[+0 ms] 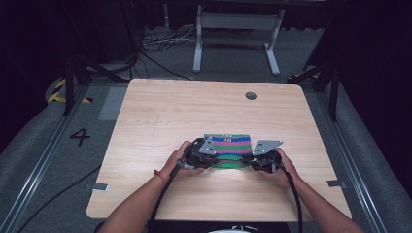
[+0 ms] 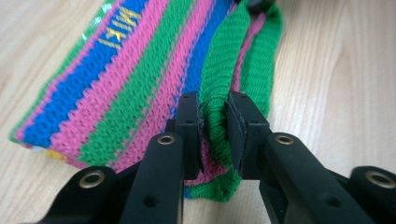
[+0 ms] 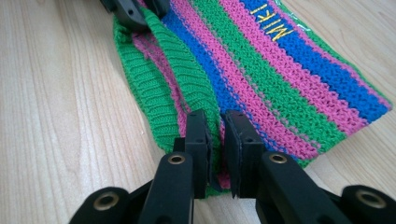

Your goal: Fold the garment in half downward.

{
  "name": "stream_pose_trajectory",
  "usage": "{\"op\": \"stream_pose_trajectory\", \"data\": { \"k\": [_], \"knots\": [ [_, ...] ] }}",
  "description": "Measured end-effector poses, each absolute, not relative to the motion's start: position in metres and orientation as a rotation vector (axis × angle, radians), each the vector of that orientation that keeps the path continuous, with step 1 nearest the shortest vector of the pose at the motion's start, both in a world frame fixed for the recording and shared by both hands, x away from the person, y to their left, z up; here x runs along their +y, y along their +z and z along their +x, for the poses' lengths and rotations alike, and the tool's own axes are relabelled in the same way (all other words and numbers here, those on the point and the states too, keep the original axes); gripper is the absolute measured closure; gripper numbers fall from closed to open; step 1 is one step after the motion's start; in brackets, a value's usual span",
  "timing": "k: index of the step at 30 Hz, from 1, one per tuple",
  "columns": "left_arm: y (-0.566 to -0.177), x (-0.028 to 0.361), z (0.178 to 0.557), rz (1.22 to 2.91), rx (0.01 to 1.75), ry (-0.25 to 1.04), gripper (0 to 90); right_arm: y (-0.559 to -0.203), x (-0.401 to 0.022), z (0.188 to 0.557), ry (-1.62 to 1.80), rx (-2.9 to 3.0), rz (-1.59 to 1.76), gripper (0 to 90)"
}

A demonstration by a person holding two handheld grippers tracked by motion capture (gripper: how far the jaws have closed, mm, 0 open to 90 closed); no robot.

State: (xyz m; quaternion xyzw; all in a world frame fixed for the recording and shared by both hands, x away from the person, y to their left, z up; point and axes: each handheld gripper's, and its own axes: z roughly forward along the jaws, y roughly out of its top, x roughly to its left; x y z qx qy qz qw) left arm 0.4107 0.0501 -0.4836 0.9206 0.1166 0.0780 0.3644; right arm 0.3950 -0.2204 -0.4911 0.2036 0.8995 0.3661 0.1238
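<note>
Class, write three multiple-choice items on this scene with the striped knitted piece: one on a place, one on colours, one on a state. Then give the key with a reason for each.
1. Where does the knitted piece lie on the table?
A. far edge
B. near the person's side, between both hands
C. left corner

2. Which stripe colours does it have?
A. red, yellow, black
B. white and grey
C. green, pink, blue

3. What are the left tongs doing?
A. clamped on the green edge
B. open above bare wood
C. holding a cable

Key: 1 B, the high view shows it between the tongs. 2 C, both gripper views show those stripes. 3 A, the green edge is pinched between the jaws; the right tongs grip the same edge at the other end.
</note>
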Motion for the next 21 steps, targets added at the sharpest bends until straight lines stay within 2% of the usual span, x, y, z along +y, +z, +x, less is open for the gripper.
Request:
{"op": "stream_pose_trajectory", "data": {
  "k": [11, 21],
  "knots": [
    [-0.464, 0.070, 0.402, 2.374, 0.315, 0.286, 72.6, -0.474, -0.227, 0.387, 1.110, 2.596, 0.578, 78.3],
    [-0.457, 0.092, 0.391, 2.413, 0.332, 0.331, 65.9, -0.462, -0.239, 0.376, 1.094, 2.586, 0.580, 71.2]
  ]
}}
